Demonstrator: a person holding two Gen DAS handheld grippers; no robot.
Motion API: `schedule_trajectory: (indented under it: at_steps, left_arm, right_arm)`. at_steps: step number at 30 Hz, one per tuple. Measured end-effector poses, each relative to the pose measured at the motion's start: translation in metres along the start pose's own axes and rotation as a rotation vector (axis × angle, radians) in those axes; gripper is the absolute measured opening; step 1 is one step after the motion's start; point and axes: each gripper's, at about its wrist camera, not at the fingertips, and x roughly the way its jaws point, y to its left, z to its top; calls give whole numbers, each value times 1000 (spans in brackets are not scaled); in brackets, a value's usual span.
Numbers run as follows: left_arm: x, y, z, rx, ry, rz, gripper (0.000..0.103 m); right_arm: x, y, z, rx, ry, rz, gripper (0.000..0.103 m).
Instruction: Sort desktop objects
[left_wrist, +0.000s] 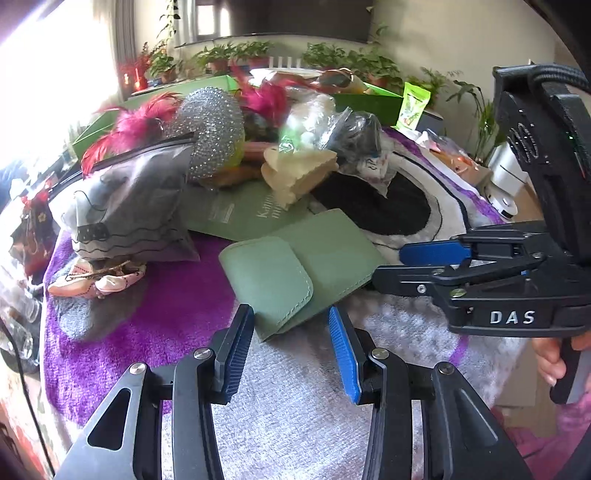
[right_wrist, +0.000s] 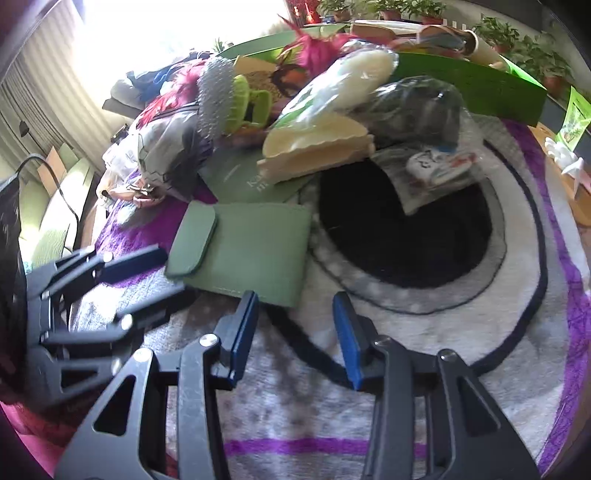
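A sage-green snap wallet (left_wrist: 295, 273) lies flat on the fluffy purple, grey and black rug (left_wrist: 177, 302). My left gripper (left_wrist: 290, 321) hovers just in front of it, open, with the wallet's near corner between the fingertips but untouched. The right gripper (left_wrist: 391, 267) reaches in from the right, its tips at the wallet's right edge. In the right wrist view the wallet (right_wrist: 251, 251) sits just beyond my right gripper (right_wrist: 295, 306), which is open with no pad pressing on it. The left gripper (right_wrist: 173, 275) stands at the wallet's flap side.
Behind the wallet lie a green booklet (left_wrist: 243, 218), a cream shell-shaped piece (left_wrist: 295, 173), a grey zip pouch (left_wrist: 136, 199), a silver sparkly ball (left_wrist: 214, 125), pink feathers (left_wrist: 136, 125), plastic bags (left_wrist: 354, 136) and a green box (left_wrist: 369, 103). Small pink shoes (left_wrist: 99, 280) sit at the left.
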Motion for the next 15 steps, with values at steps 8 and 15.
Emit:
schedule_trajectory:
  at_steps: [8, 15]
  left_arm:
    - [-1, 15, 7, -81, -12, -1, 42]
    - [8, 13, 14, -90, -1, -6, 42]
  right_arm:
    - [-3, 2, 1, 17, -15, 39, 42]
    - [2, 9, 9, 3, -35, -9, 42]
